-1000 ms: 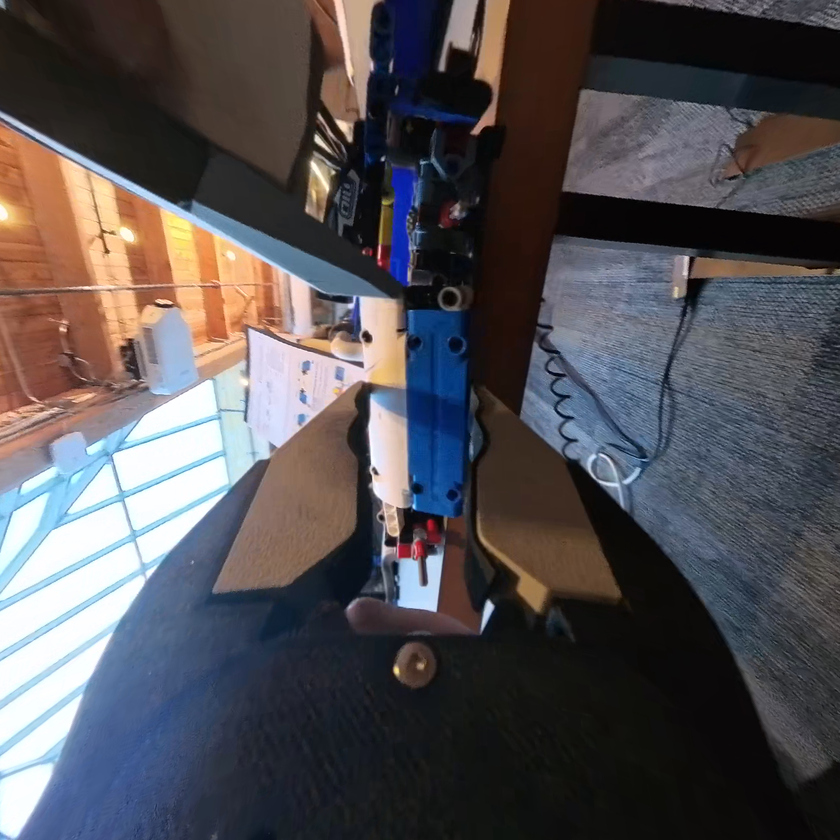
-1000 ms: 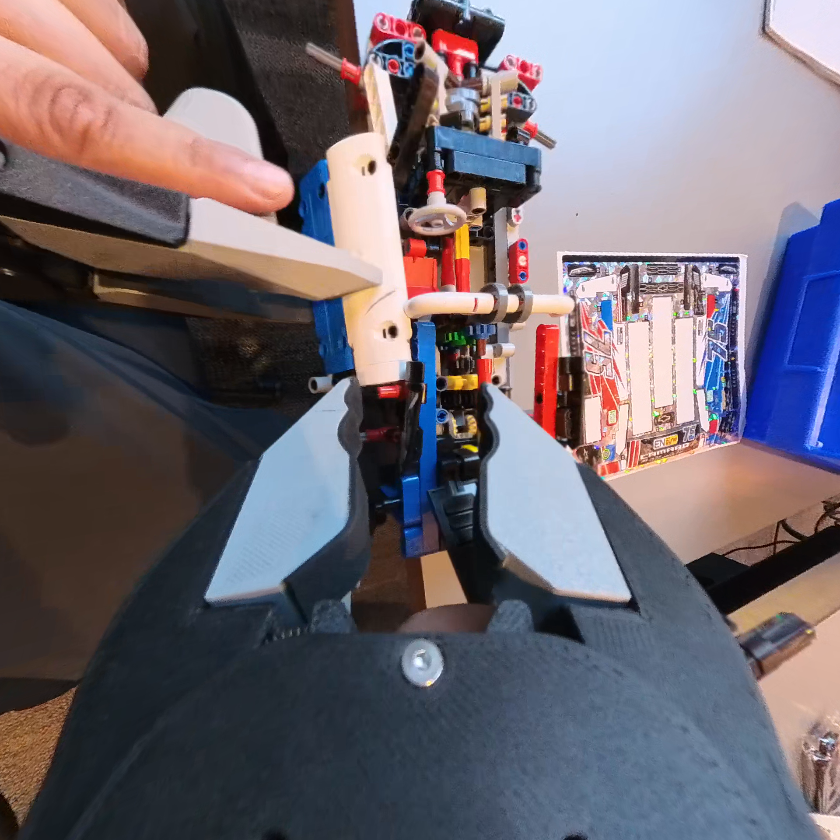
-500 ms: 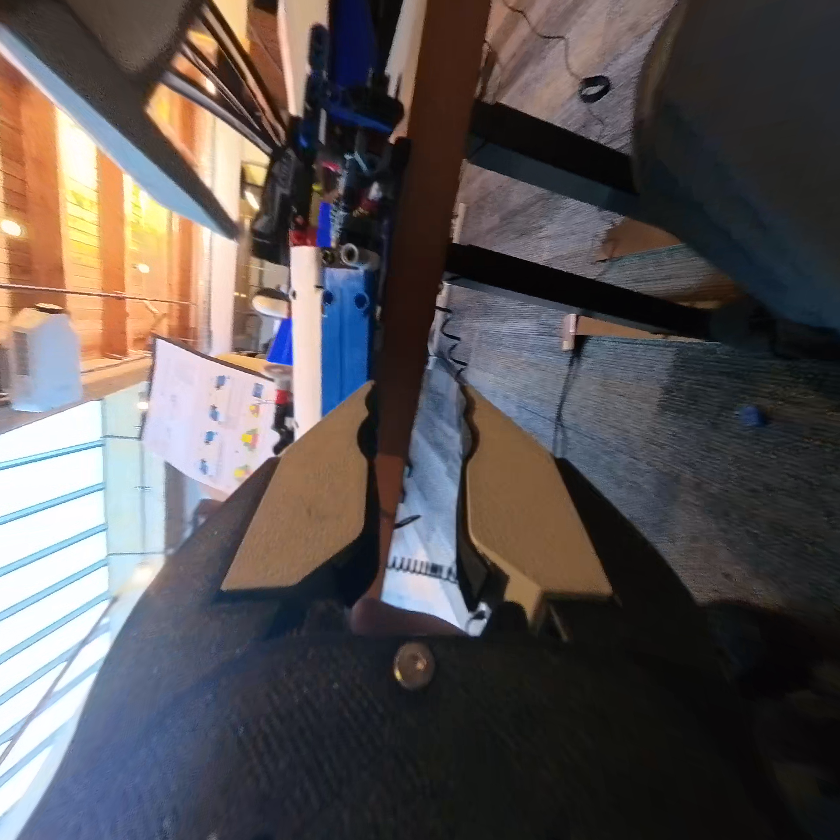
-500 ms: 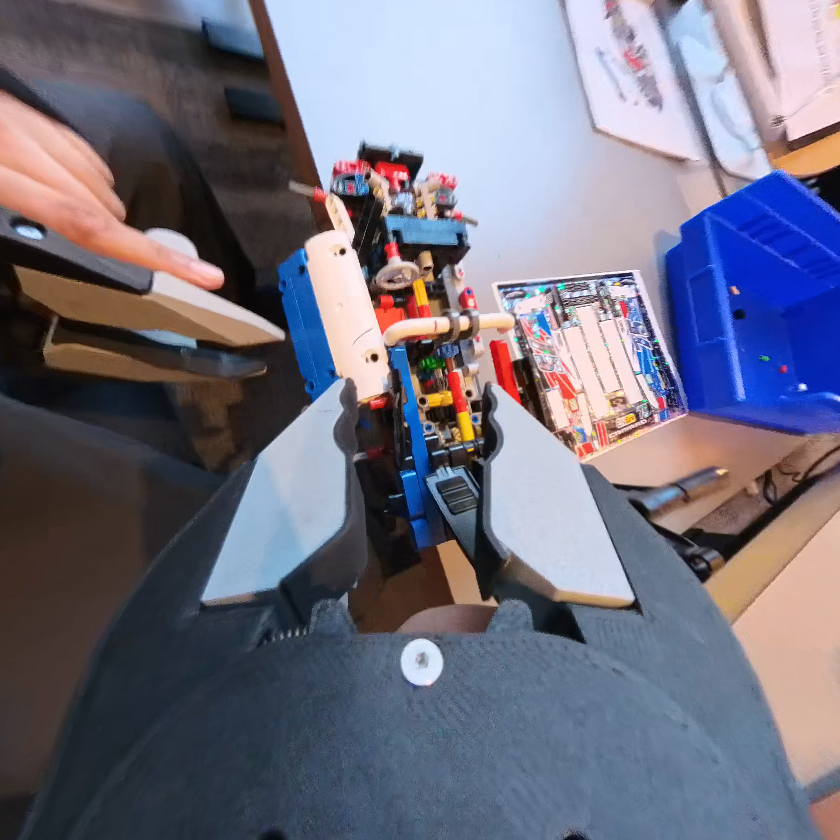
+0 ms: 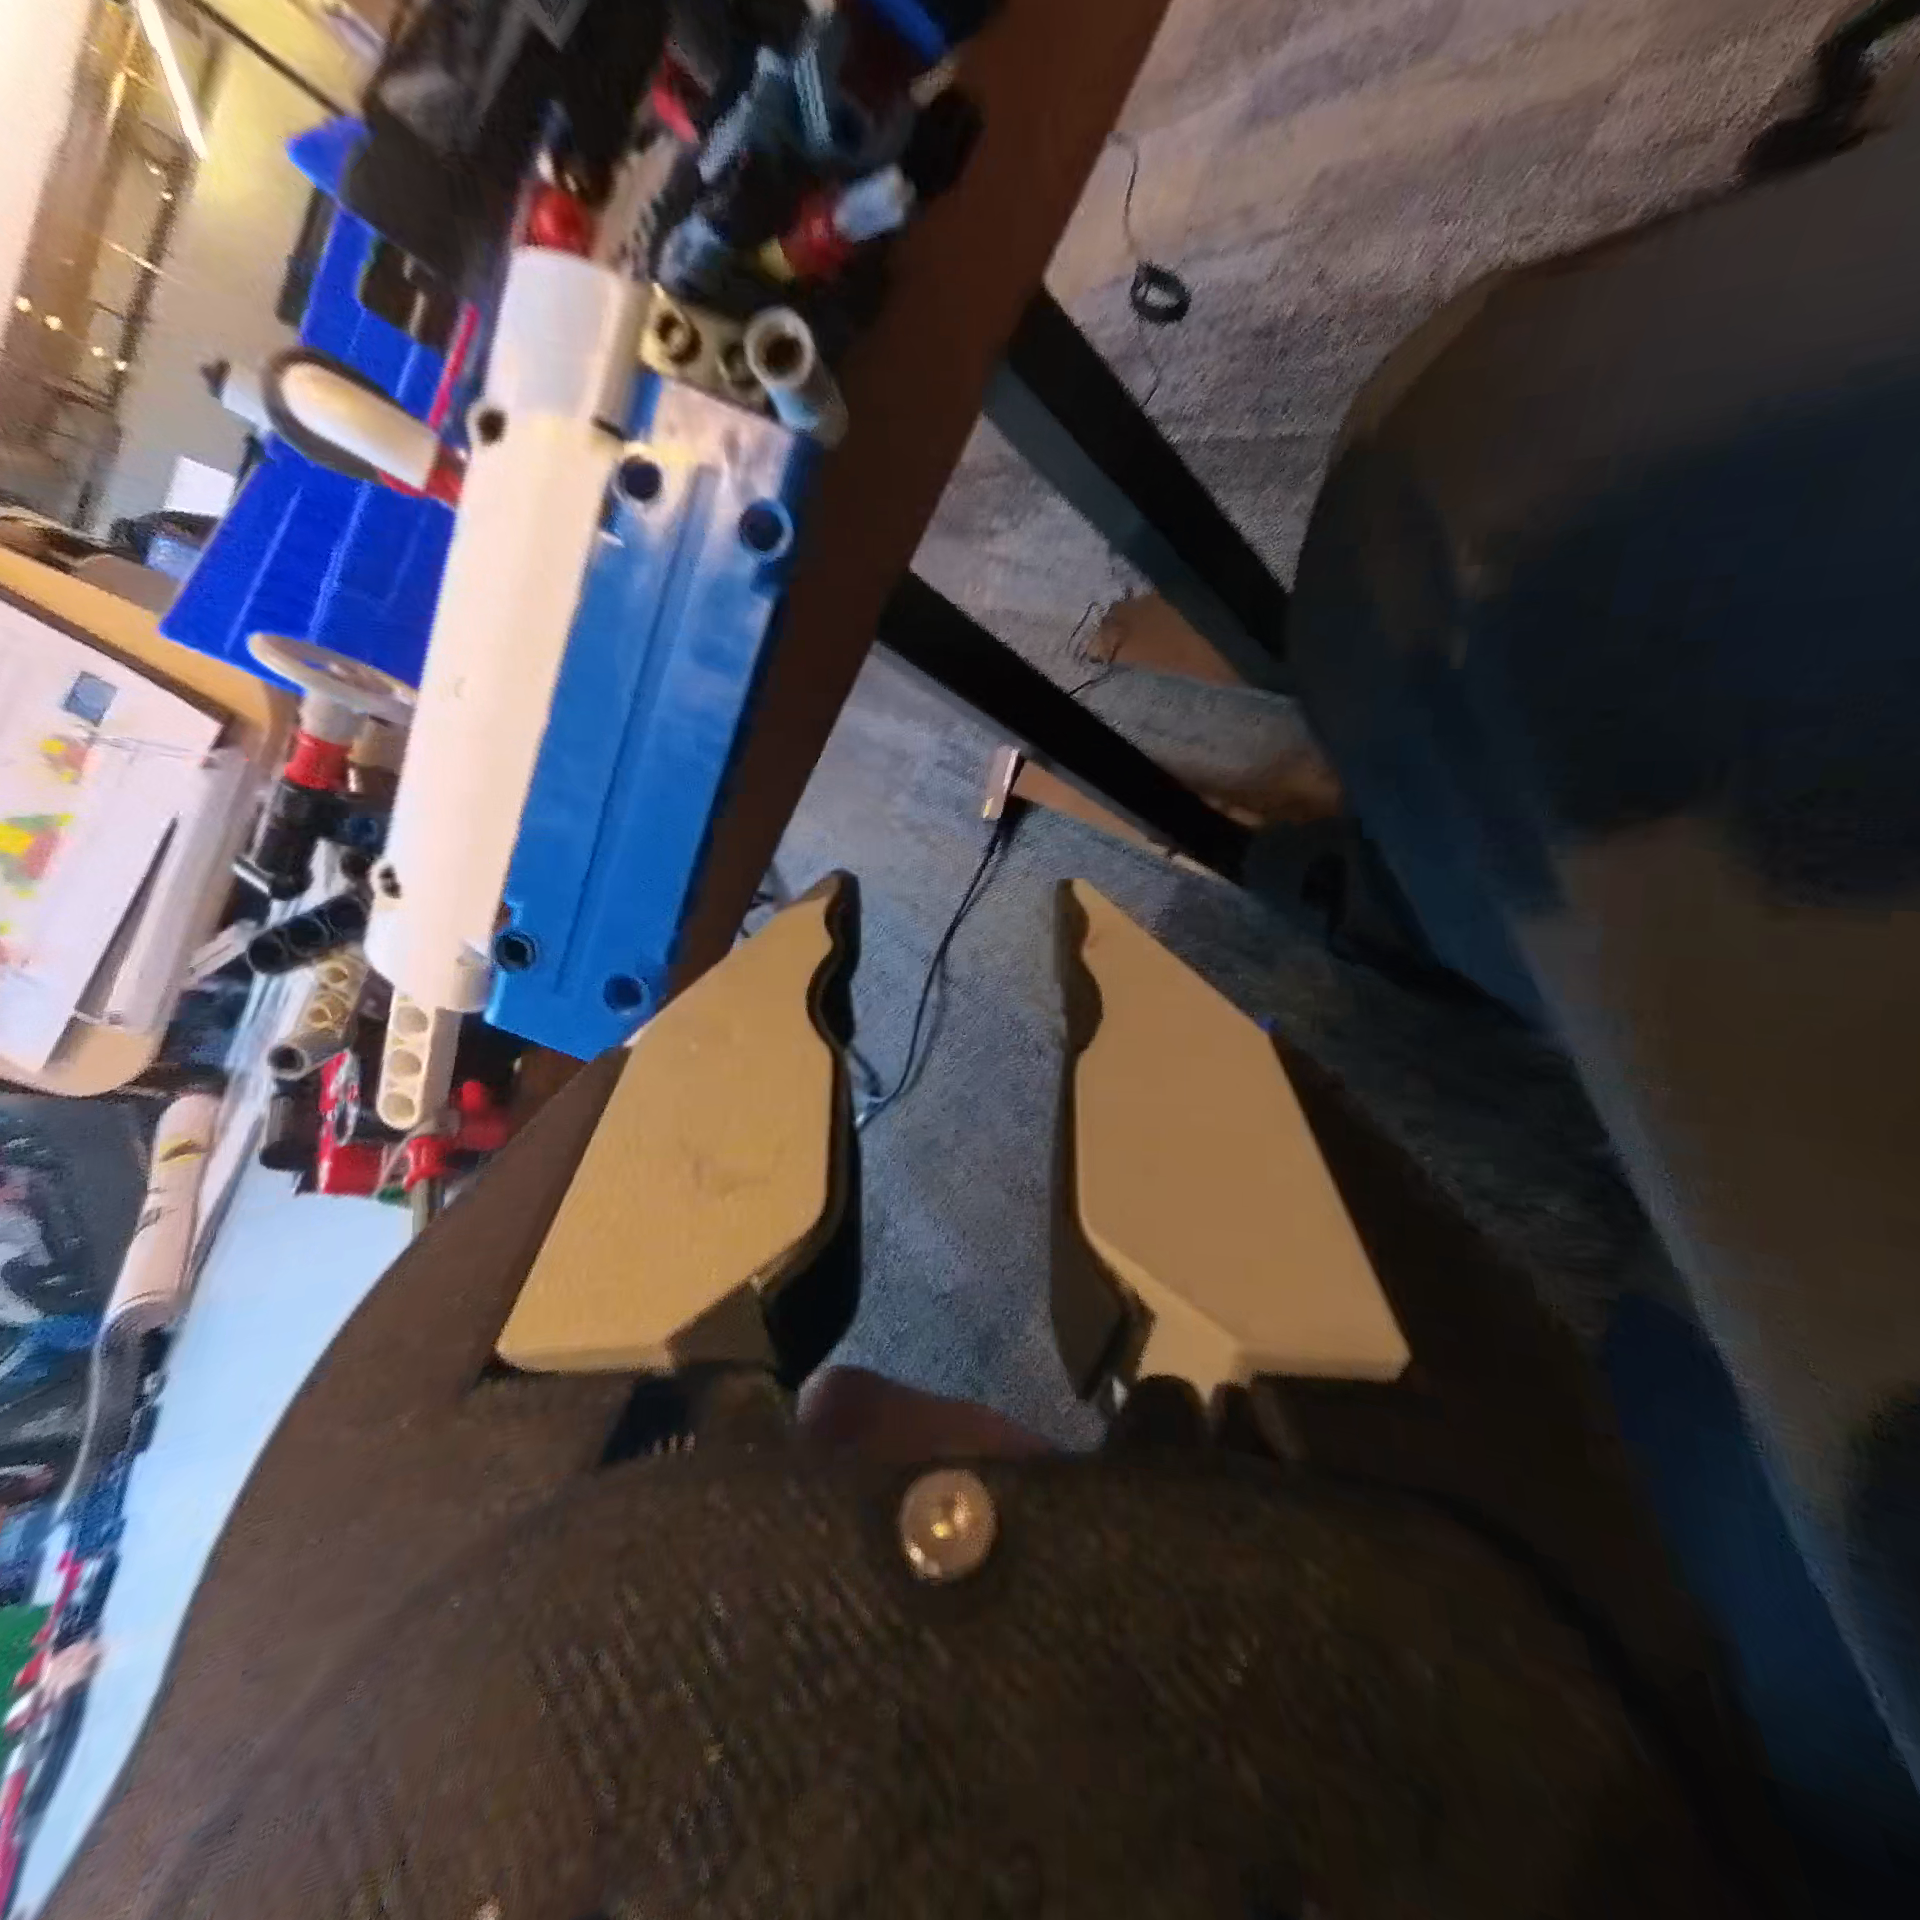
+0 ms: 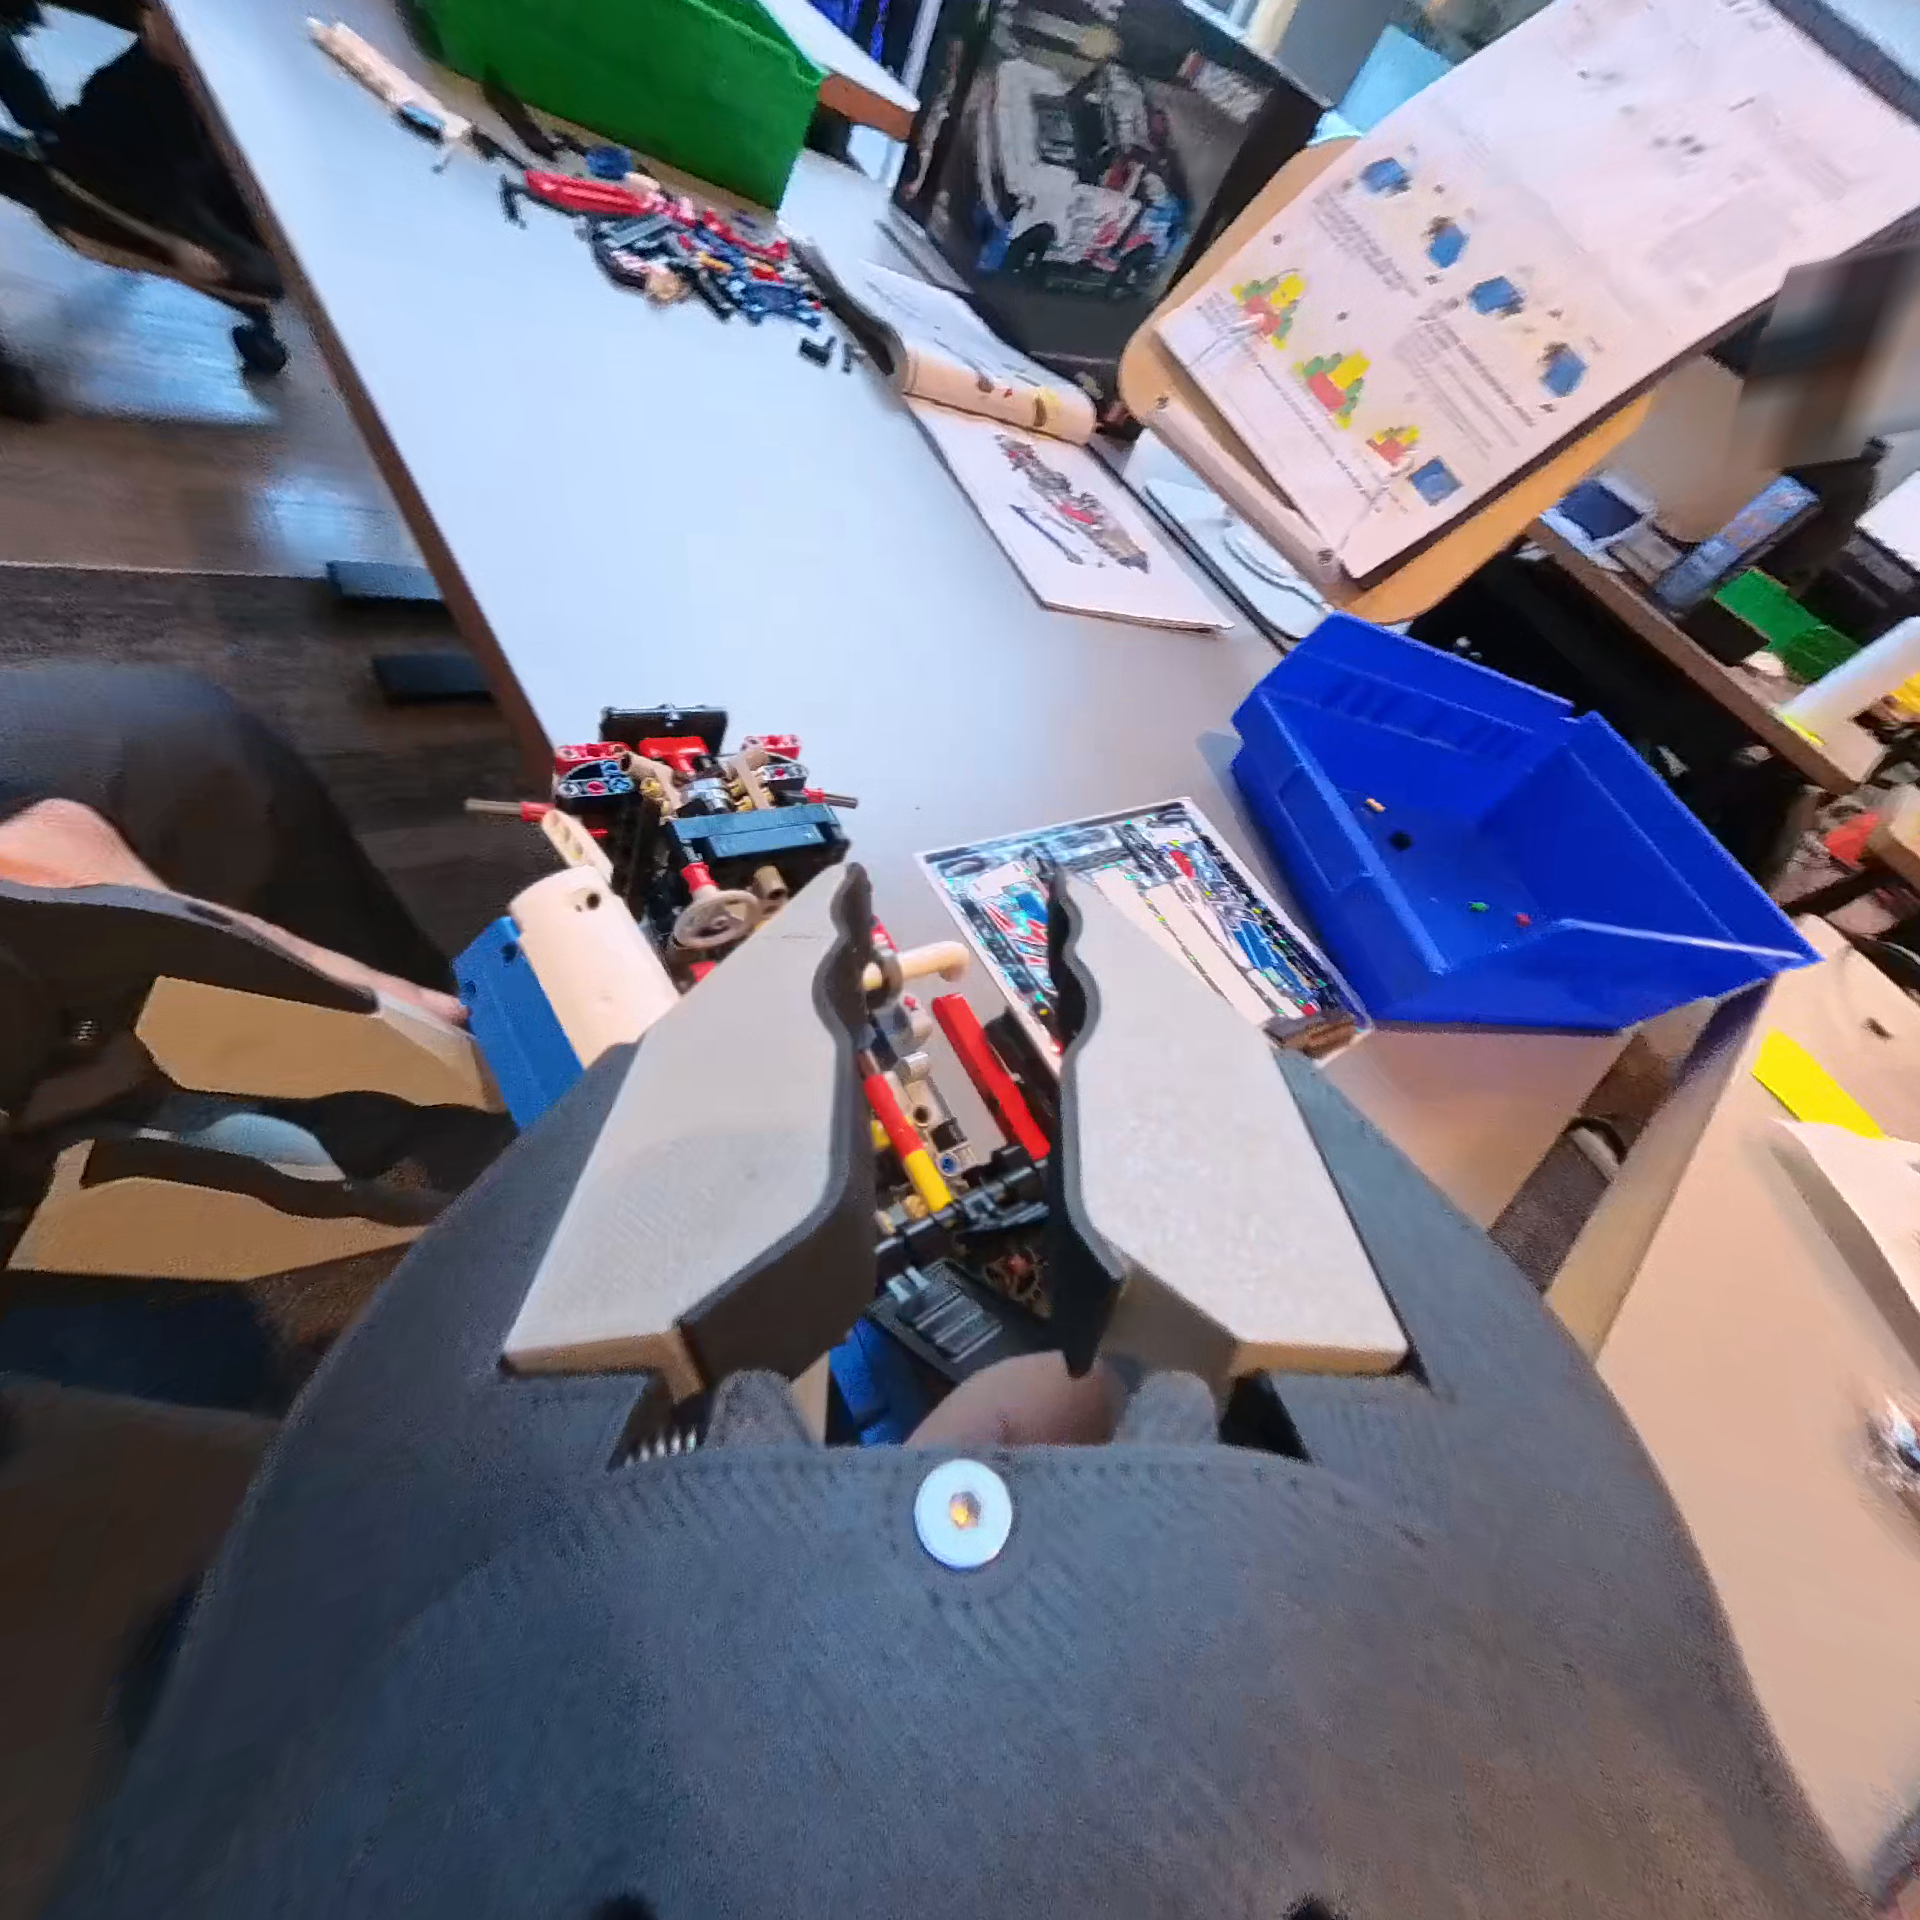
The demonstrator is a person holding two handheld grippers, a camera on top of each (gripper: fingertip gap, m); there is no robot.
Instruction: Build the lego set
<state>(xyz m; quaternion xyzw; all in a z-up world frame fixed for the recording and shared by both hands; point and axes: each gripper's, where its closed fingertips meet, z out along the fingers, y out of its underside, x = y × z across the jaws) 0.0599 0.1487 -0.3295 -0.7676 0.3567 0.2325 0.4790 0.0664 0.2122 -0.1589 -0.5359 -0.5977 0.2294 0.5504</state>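
**Both grippers beside a half-built lego model at a table edge**

The right wrist view looks down a long grey table (image 6: pixel 665 499). The right gripper (image 6: pixel 951 904) hovers over the lego model (image 6: pixel 717 831), which sits at the table's near edge; its jaws stand a little apart with the model's red and yellow beams seen in the gap below, and no clear grip shows. This view alone shows the blue bin (image 6: pixel 1496 842), a sticker sheet (image 6: pixel 1132 914) between bin and model, loose parts (image 6: pixel 686 239) far down the table, a green bin (image 6: pixel 634 73) and an instruction sheet (image 6: pixel 1475 260) on a stand. The left gripper (image 6: pixel 457 1049) appears at the left, just beside the model's blue panel.

The left wrist view is tilted and blurred. Only here do the brown table edge (image 5: pixel 894 457) and the carpet (image 5: pixel 1039 1091) below show. The left gripper's jaws are parted and empty, over the carpet, off the table edge. The blue panel (image 5: pixel 644 748) and white cylinder (image 5: pixel 488 665) lie just beyond that edge. The table's middle stretch is bare
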